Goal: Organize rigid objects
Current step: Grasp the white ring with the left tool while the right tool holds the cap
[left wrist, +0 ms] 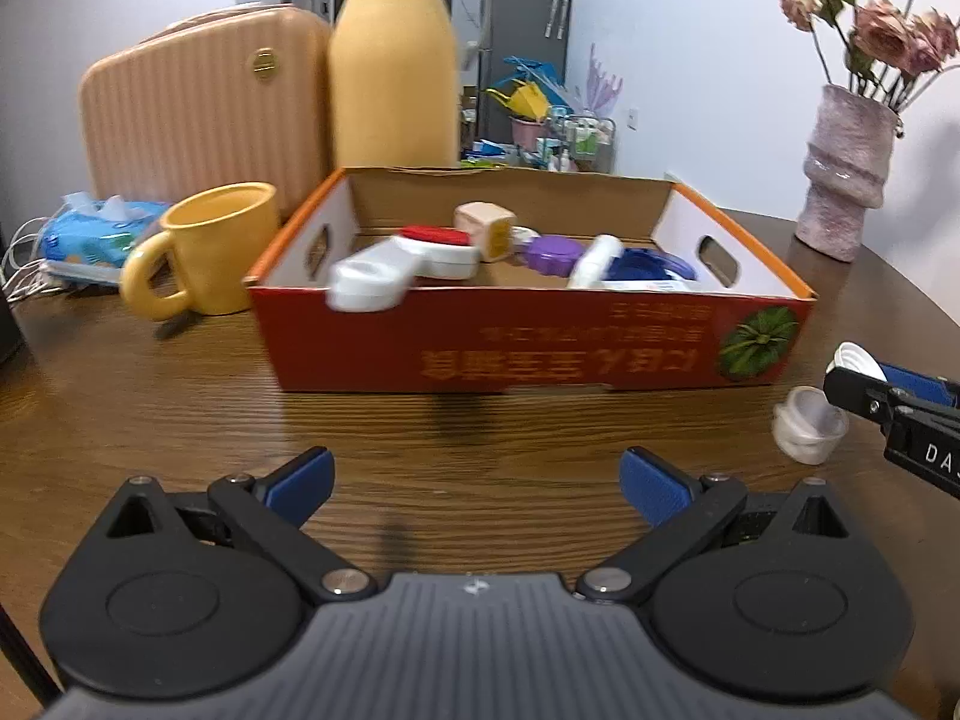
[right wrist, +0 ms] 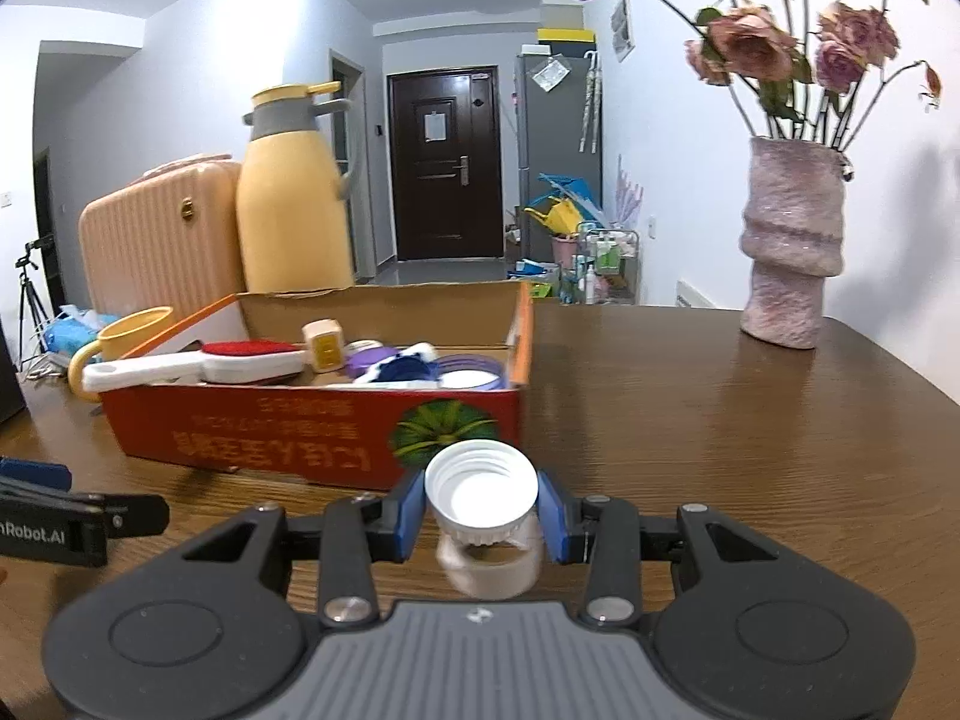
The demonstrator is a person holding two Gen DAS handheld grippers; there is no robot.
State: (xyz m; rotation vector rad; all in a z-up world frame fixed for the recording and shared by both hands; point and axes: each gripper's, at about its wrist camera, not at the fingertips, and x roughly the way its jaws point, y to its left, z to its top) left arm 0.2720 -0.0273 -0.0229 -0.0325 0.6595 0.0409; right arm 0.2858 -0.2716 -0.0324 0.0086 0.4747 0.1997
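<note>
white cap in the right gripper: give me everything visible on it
The white cap looks like smooth plastic: round, with screw threads inside and a ribbed outer rim at its lower edge. Its open side tilts up toward the camera. The right gripper is shut on it, one blue pad on each side. It is held clear above the wooden table, in front of the red cardboard box. A translucent small container lies below it; contact unclear.

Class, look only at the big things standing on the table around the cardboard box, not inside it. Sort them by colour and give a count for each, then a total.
Yellow: 2, the thermos jug and the mug
Peach: 1, the small suitcase
Pink: 1, the vase
Total: 4
</note>
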